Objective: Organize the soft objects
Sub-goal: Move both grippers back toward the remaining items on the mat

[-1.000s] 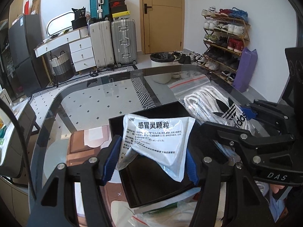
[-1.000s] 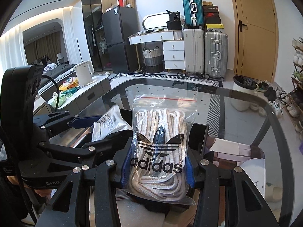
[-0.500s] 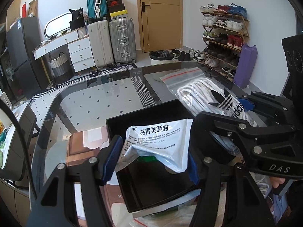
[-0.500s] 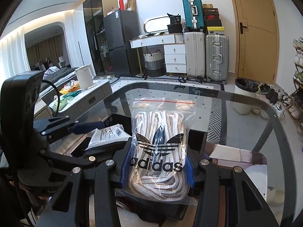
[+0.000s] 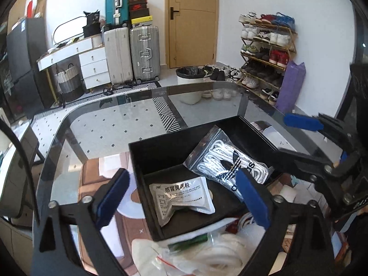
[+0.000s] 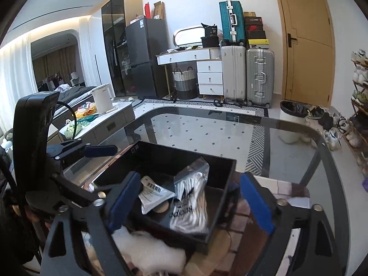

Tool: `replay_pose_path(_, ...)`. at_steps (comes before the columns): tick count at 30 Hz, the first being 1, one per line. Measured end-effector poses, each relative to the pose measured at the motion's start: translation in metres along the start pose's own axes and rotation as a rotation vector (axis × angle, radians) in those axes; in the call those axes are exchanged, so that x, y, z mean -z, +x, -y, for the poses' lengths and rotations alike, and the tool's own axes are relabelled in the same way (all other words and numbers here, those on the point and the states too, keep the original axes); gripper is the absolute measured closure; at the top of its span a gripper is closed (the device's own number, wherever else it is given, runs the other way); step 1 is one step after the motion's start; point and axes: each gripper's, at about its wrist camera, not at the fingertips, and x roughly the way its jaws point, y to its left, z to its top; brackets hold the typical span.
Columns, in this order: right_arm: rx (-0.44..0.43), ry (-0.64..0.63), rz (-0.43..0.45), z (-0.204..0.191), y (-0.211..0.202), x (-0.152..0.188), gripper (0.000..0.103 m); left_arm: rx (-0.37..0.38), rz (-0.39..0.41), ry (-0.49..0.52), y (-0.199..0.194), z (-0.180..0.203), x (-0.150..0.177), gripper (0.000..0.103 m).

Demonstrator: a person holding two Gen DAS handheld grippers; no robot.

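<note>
A black open box [image 5: 135, 158] stands on the glass table. In it a white medicine sachet [image 5: 181, 195] lies flat, and a clear bag of white shoelaces [image 5: 230, 165] rests tilted against the right part. My left gripper [image 5: 182, 197] hovers over the box, jaws opening wide, its blue pads apart from the sachet. In the right wrist view the box [image 6: 227, 179] holds the sachet [image 6: 154, 193] and the blurred laces bag [image 6: 191, 202]. My right gripper [image 6: 191, 203] hangs above them, jaws opening, pads touching nothing.
More plastic bags and white soft packets [image 5: 207, 255] are heaped at the near table edge. The glass tabletop [image 5: 110, 126] stretches beyond the box. Suitcases [image 5: 143, 53], a bin [image 5: 191, 78] and a shoe rack [image 5: 266, 53] stand on the floor behind.
Both grippers went from shut to wide. The sachet left the left gripper and the laces bag left the right; both now lie in the black box.
</note>
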Motion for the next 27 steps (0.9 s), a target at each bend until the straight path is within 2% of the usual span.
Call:
replay_pose_path(5, -0.003, 0.026, -0.005, 0.001, -0.015, 0.012, 0.001, -0.004, 0.02, -0.033, -0.015, -0.003, 0.006, 0.0)
replay_pose_path(9, -0.015, 0.041, -0.006, -0.004, -0.025, 0.022, 0.001, -0.034, 0.031, -0.042, -0.025, -0.005, 0.018, 0.0)
replay_pose_path(27, 0.03, 0.119, -0.042, -0.018, -0.063, 0.075, 0.001, -0.025, 0.065, -0.055, -0.073, -0.007, 0.065, 0.0)
